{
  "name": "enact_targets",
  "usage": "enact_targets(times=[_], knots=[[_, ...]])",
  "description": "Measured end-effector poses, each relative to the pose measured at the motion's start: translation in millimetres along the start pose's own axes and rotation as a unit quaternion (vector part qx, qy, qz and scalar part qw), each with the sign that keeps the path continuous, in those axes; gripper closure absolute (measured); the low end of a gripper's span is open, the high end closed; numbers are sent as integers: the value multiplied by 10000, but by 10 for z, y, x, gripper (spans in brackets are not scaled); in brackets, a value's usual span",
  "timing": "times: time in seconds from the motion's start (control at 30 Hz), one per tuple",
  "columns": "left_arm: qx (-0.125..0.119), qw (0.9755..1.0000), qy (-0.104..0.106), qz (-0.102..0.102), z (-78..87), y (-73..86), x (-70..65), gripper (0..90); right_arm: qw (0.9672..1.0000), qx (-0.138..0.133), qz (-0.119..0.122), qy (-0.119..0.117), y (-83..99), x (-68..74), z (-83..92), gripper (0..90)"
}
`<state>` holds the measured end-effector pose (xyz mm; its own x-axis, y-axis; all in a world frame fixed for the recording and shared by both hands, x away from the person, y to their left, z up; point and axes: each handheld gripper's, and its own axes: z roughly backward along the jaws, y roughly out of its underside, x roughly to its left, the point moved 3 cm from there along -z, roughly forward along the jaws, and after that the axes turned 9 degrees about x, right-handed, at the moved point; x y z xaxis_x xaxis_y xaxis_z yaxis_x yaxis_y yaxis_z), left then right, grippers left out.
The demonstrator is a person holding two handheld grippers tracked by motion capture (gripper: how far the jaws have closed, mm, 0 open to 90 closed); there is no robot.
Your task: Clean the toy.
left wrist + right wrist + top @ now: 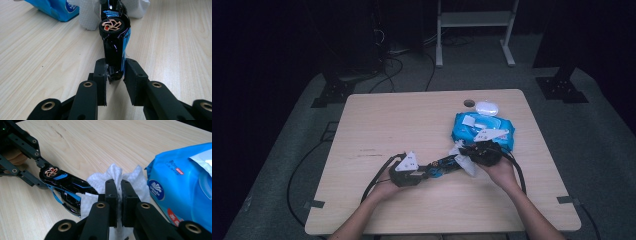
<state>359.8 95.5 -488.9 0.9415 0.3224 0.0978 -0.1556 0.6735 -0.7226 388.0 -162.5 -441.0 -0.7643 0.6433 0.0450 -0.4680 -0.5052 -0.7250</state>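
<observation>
Toy car [115, 37] low on the worktop [402, 125], long axis from 8 to 2 o'clock. Left gripper [115, 75] fingers clamped on its near end. Right gripper [119, 195] fingers squeezed on white wipe [115, 178] against the car, blue wipe pack [484, 129] just beside.

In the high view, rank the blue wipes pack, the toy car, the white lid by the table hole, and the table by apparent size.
1. table
2. blue wipes pack
3. toy car, partly hidden by the wipe and the grippers, so unsure
4. white lid
</observation>
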Motion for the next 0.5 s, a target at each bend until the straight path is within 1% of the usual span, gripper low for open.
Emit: enact_targets(times=[0.03,0.1,0.17,0.2,0.23,0.27,0.3,0.33,0.43,0.47,0.5], knots=[[0,10000,0,0,0,0,0,717,10000,0,0,0,0,0,0,851],[45,10000,-11,-7,32,25,21,716,10000,-11,39,-49,-24,56,-41,851],[39,10000,-27,0,40,34,27,710,9999,-71,7,-153,-31,105,-83,851],[-13,10000,-68,69,55,38,34,698,9998,-105,27,-142,-31,130,-106,851],[-13,10000,-68,69,55,38,34,684,9998,-105,27,-142,-31,130,-106,851],[-66,9999,-124,88,63,20,35,669,9995,-171,-17,-279,-34,157,-135,852],[-87,9998,-138,105,61,9,35,658,9992,-193,-45,-342,-32,171,-147,853],[-95,9998,-110,103,54,1,31,645,9990,-213,-24,-381,-33,187,-155,853],[-92,9999,-113,89,35,-9,16,635,9991,-190,34,-383,-38,221,-157,853],[-37,9999,-113,60,21,-6,5,629,9990,-205,68,-381,-30,236,-147,853],[-37,9999,-113,60,21,-6,5,622,9989,-224,80,-414,-18,236,-141,853]])
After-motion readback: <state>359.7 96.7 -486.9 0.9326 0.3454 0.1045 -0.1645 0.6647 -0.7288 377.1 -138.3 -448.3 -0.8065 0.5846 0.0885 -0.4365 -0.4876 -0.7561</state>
